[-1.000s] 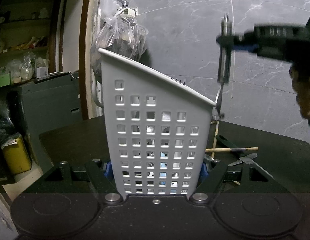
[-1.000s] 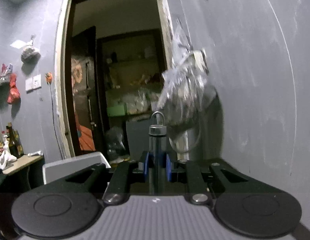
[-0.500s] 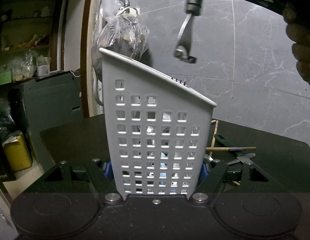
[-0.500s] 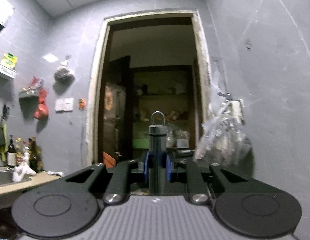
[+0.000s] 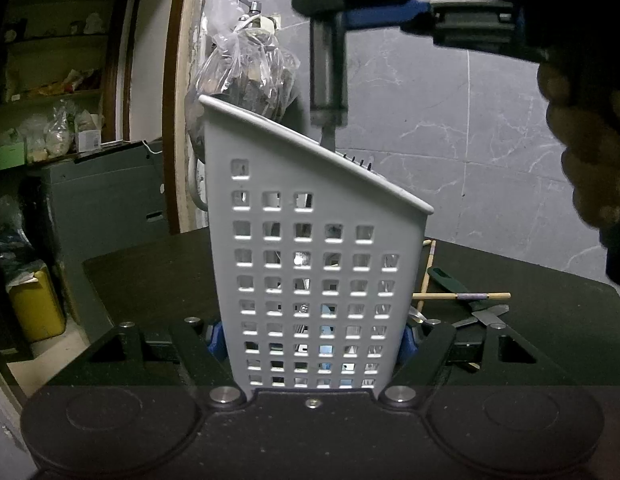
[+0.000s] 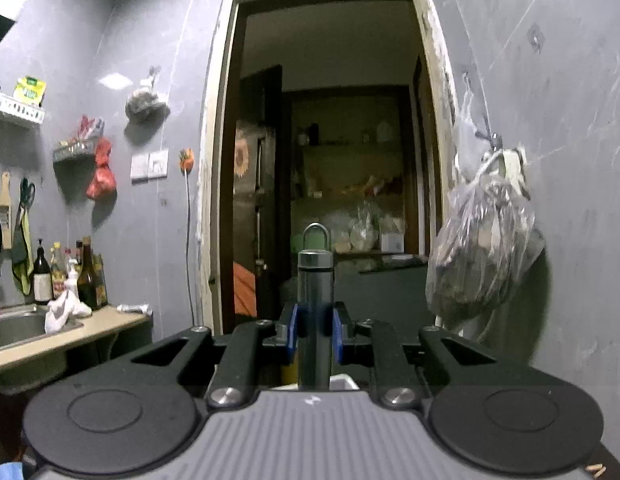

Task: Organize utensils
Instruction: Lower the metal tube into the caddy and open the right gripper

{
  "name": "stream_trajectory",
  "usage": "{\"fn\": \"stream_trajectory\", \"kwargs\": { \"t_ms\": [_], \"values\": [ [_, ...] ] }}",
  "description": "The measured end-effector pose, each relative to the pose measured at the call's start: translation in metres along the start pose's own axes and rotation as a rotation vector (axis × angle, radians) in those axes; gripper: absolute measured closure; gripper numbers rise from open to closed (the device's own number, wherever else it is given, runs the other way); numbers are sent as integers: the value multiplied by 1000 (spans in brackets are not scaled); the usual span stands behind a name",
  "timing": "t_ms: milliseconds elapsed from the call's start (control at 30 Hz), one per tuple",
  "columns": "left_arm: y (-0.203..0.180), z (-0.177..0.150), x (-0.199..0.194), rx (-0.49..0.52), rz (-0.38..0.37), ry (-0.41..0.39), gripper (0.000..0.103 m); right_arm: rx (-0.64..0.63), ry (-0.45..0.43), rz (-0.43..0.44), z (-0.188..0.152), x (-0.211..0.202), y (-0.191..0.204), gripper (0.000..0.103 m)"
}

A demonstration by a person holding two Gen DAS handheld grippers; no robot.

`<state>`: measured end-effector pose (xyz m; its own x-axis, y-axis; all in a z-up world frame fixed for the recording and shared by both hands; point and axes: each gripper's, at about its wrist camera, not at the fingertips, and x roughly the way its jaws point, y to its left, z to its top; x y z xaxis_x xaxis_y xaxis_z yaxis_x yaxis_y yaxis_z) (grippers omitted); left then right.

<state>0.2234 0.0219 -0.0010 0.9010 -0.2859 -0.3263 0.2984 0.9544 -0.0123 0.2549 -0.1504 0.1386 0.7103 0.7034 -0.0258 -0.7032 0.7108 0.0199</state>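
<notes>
The utensil [image 6: 314, 312], a grey metal-handled tool with a hanging loop at its top end, is clamped in my right claw [image 6: 314, 334], both blue pads pressing on its handle. Its long axis is vertical: loop end up, working end down. In the left wrist view the same utensil [image 5: 327, 60] hangs directly above the white perforated holder [image 5: 317, 264], its lower tip dipping behind the slanted rim, near the taller side. My left claw [image 5: 311, 340] is clenched on that holder at its base, one pad against each side wall, keeping it upright on the dark worktop [image 5: 549, 320]. To the right of the holder, on the worktop, lie two crossed wooden chopsticks [image 5: 461, 295] and a dark-handled knife [image 5: 465, 300]. A clear plastic bag [image 5: 250, 72] hangs on the grey wall behind.
</notes>
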Motion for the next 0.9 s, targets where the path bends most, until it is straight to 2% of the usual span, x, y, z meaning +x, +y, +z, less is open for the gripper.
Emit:
{"fn": "stream_trajectory", "kwargs": {
  "t_ms": [467,900],
  "values": [
    [-4,2,2,3,18,8,27,2,99,-40,-26,12,6,83],
    [-4,2,2,5,19,8,27,17,183,-23,-42,17,-2,83]
  ]
}}
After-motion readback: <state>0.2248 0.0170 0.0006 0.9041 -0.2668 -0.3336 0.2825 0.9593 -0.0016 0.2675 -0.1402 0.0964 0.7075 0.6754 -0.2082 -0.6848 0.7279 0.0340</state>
